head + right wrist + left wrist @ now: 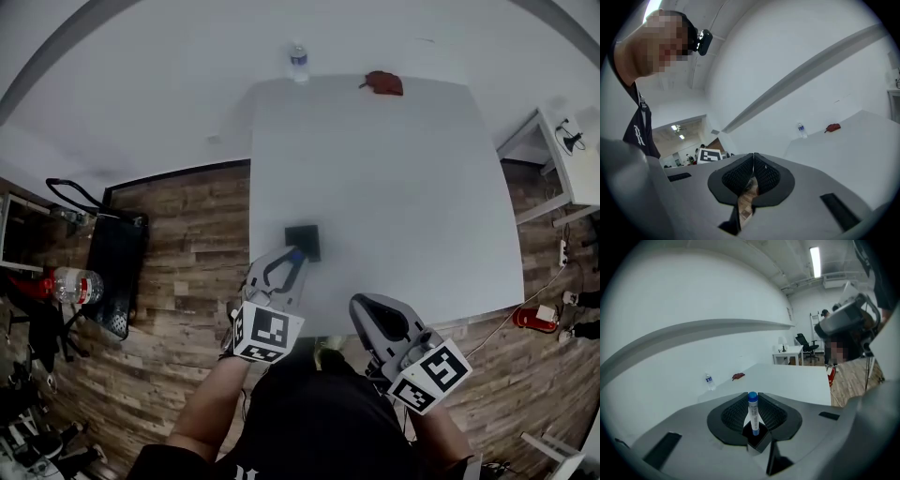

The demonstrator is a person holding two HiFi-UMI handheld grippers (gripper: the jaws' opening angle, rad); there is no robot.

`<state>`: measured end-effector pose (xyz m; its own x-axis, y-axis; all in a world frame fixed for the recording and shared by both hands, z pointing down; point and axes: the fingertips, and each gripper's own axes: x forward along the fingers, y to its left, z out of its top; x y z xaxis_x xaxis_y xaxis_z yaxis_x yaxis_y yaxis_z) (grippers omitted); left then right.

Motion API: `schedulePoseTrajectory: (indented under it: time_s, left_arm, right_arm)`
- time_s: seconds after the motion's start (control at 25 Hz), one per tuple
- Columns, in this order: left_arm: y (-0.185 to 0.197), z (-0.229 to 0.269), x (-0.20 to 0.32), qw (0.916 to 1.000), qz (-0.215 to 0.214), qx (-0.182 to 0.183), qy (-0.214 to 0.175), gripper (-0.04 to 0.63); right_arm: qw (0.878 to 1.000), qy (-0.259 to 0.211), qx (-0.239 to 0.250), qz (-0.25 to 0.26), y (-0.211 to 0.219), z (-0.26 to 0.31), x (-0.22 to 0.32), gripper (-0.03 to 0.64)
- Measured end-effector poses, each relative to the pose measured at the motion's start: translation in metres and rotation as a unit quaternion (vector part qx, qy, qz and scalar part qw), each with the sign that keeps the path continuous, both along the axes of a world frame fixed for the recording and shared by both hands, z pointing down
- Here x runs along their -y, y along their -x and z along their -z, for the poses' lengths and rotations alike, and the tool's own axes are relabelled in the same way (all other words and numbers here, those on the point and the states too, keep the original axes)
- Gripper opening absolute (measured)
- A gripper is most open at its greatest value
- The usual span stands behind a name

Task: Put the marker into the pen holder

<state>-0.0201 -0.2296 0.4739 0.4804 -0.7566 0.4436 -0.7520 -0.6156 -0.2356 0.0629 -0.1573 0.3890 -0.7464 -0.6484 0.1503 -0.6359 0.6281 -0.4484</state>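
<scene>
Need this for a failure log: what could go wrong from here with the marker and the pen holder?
1. The left gripper holds the marker upright in its jaws, lower end at the mouth of the small black pen holder. If off-centre, it may catch the rim and topple on release.
2. The pen holder stands near the table's front edge, unsteadied; the right gripper is shut, empty and apart. A nudge might tip it.

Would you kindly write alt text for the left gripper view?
The left gripper holds a blue-capped white marker upright between its jaws, its lower tip at the mouth of a black pen holder. Beyond, a white table carries a water bottle and a reddish object.
</scene>
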Motion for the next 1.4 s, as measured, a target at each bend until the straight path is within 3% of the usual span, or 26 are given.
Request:
schedulePoseTrajectory:
  time_s: [0.28,0.72,1.08,1.4]
  left_arm:
    - [-0.01,-0.071,0.026,0.9953,-0.016,0.095,0.008,0.066]
    - [-0.012,-0.158,0.045,0.9834,-0.026,0.166,0.069,0.066]
    - [-0.018,-0.175,0.05,0.9767,-0.033,0.186,0.101,0.069]
    - [-0.028,-0.163,0.05,0.9797,-0.053,0.161,0.107,0.117]
  right_arm:
    - [0.999,0.025,-0.025,-0.021,-0.006,-0.014,0.026,0.015]
    - [0.996,0.071,-0.047,-0.033,-0.004,-0.042,0.053,0.015]
    - [0.995,0.081,-0.049,-0.041,-0.007,-0.048,0.062,0.015]
    - [0.995,0.079,-0.045,-0.041,-0.008,-0.049,0.066,0.015]
